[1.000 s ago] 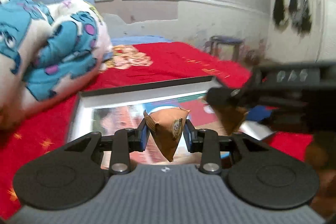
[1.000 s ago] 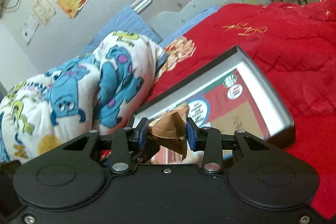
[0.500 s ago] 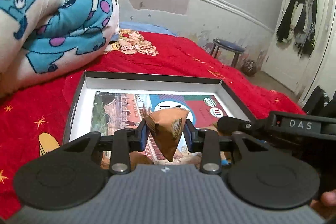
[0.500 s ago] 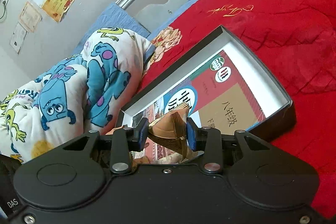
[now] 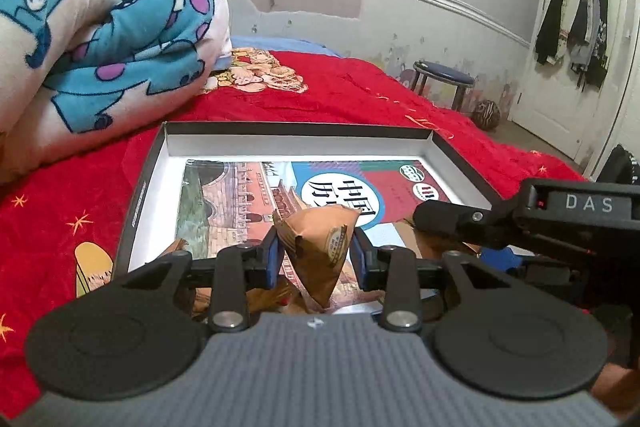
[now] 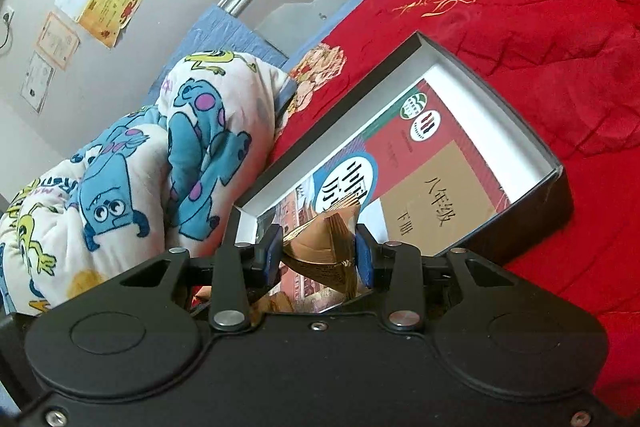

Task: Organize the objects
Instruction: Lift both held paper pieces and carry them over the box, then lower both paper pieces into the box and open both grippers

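Both my claws clamp packets above the box.

My left gripper [image 5: 316, 253] pinches a tan triangular packet [image 5: 320, 247]; my right gripper [image 6: 317, 253] grips a golden-brown triangular packet [image 6: 326, 241], lower centre, over the shallow black-rimmed box [image 5: 136, 203] holding a textbook [image 5: 248, 195].

My bed's red cover [image 5: 360, 99] carries the lot: the open box [image 5: 140, 203] sits flat on it, the monster blanket [image 5: 100, 39] is bundled just beside the box, and a blue pillow [image 6: 224, 35] rests behind.

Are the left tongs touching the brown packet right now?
Touching. The left wrist view shows both blue pads of the left tongs pressed against the brown packet.
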{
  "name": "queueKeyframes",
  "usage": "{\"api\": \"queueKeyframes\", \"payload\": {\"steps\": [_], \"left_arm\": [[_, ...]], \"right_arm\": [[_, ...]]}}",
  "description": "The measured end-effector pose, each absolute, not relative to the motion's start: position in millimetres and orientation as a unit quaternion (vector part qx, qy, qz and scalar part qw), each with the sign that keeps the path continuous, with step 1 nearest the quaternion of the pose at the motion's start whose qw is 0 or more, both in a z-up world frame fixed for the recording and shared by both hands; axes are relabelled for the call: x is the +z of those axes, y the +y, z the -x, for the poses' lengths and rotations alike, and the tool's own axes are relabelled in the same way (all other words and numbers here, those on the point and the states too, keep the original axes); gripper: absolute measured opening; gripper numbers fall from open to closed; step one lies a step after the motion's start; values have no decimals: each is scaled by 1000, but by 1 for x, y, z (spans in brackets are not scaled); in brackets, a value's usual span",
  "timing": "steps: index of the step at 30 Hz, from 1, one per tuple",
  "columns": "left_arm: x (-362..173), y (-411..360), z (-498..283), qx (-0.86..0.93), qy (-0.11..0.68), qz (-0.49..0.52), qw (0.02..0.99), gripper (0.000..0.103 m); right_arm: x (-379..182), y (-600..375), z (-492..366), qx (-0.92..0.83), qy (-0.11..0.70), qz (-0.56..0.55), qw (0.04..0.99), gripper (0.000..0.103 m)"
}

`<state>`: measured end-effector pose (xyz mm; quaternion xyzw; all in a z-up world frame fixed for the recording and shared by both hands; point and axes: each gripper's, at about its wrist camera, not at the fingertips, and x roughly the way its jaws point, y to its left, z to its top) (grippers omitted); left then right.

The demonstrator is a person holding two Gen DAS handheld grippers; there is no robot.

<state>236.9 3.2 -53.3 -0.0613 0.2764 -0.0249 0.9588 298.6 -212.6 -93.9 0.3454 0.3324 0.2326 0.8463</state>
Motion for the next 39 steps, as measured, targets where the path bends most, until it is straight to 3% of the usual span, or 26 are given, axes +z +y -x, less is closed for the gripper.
{"api": "queueKeyframes", "payload": {"steps": [29,32,39], "left_arm": [[-65,-12,-233,-29,277,20,960,46],[-63,-9,-234,-30,279,31,959,53],[-59,-5,-234,-29,285,45,957,57]], "right_arm": [[-93,-187,-288,249,339,-293,859,37],[-92,-188,-289,246,343,-292,858,37],[-89,-189,-290,239,349,-297,856,37]]}}
